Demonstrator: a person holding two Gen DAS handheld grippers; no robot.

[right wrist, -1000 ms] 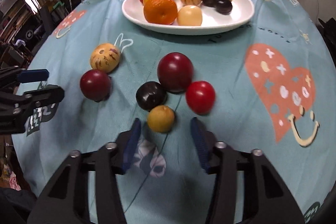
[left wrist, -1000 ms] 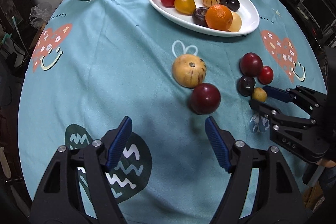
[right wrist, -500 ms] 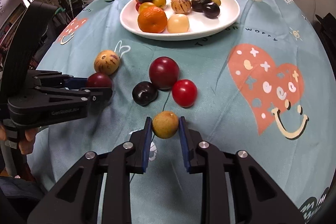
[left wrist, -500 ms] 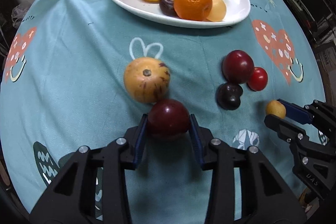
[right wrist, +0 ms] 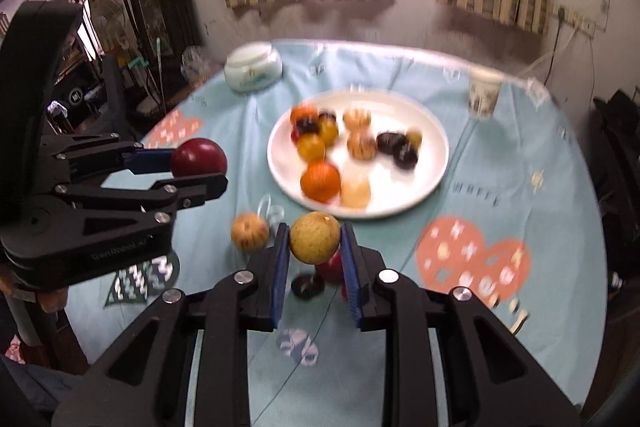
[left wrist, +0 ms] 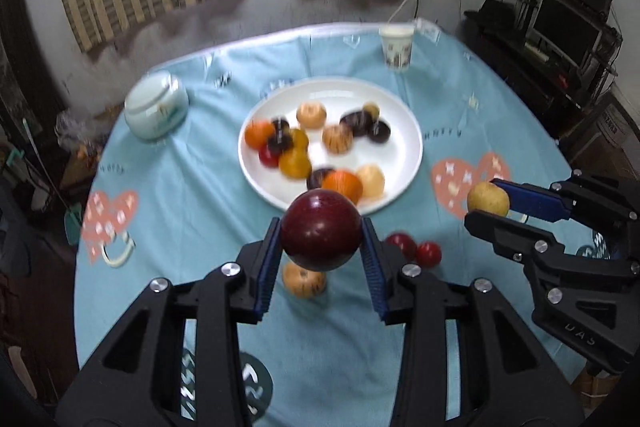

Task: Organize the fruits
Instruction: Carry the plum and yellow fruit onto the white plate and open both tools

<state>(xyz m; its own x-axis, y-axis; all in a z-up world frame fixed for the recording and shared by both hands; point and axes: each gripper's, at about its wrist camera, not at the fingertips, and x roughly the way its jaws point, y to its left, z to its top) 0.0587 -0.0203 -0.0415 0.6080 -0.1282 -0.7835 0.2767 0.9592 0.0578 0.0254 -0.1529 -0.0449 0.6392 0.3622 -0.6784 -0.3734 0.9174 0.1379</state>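
Observation:
My left gripper is shut on a dark red plum and holds it in the air above the table, short of the white plate. My right gripper is shut on a small yellow fruit, also lifted. Each shows in the other's view: the plum at the left, the yellow fruit at the right. The plate holds several fruits. A striped yellow fruit, a dark red fruit and a small red one lie on the blue cloth below.
A pale green lidded bowl stands at the back left and a paper cup at the back right. A dark plum lies under my right gripper. Curtains and a wall lie behind; shelves stand at the right.
Both grippers have risen from the cloth with their fruits and tilted up, so the room beyond shows. The other fruits stay on the cloth.

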